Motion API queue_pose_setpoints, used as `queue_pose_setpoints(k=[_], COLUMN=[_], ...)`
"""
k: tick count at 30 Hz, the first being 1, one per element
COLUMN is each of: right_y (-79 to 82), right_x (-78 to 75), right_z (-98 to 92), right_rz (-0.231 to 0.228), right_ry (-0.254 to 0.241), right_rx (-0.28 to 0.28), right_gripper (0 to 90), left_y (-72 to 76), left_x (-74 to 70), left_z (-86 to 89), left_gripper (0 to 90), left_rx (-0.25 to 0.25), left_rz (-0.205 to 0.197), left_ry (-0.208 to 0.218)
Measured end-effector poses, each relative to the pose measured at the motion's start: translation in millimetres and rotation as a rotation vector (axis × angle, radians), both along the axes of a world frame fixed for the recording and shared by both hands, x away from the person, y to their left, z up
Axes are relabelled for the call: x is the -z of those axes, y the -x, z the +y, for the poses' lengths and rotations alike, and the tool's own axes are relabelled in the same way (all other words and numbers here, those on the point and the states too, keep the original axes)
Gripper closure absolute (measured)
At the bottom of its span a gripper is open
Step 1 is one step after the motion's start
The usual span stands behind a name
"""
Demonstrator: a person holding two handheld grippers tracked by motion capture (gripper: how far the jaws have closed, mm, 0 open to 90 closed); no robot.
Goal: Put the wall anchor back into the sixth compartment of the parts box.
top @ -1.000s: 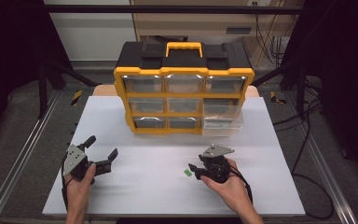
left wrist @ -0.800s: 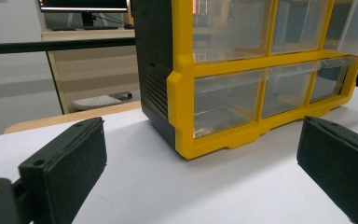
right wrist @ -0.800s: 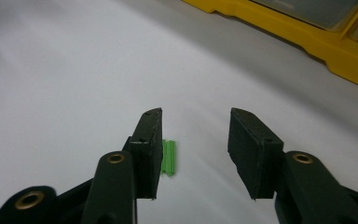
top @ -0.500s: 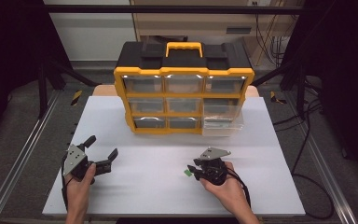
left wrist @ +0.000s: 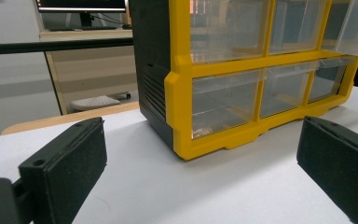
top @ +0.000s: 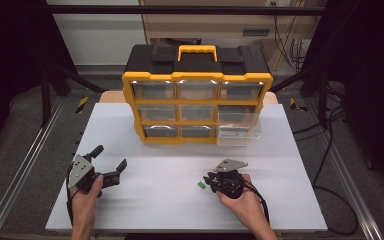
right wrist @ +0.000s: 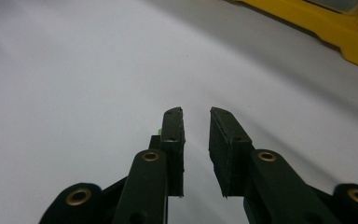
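Green piece (top: 200, 185) lies on the white surface (top: 155, 210) just left of the right gripper (top: 211, 181), whose jaws have just been closing, nearly shut and empty; the left gripper (top: 111, 162) gapes, well apart.

You had a white table (top: 130, 210) in front of you. A yellow-and-black drawer cabinet (top: 197, 95) stood on its far half, one clear drawer (top: 239, 131) at its lower right pulled out over the surface. A small green piece (top: 200, 185) lay on the near half, well apart from the cabinet.
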State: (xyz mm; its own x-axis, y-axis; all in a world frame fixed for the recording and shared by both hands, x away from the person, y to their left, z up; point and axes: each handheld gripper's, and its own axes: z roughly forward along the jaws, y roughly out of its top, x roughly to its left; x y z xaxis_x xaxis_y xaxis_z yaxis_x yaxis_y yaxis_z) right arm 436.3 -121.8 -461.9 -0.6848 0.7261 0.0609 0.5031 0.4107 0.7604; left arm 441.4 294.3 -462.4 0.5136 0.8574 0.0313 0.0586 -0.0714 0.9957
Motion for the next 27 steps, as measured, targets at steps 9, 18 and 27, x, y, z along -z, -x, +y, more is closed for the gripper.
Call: queue_pose_setpoints(k=[9, 18, 27], right_y=[-0.9, -3.1, -5.2], right_x=[8.1, 13.3, 17.6], right_z=[9.7, 13.6, 16.3], right_rz=[0.028, 0.048, 0.06], right_ry=[0.021, 0.036, 0.044], right_rx=[-0.028, -0.039, -0.045], right_gripper=[79.3, 81.3, 82.7], left_y=[-0.3, -0.5, -0.6], left_x=[0.2, 0.4, 0.4], left_z=[-1.1, -1.8, -2.0], left_gripper=[1.3, 1.3, 1.2], left_rx=[0.004, 0.008, 0.008], left_rz=[0.002, 0.003, 0.003], left_ry=[-0.004, -0.005, -0.005])
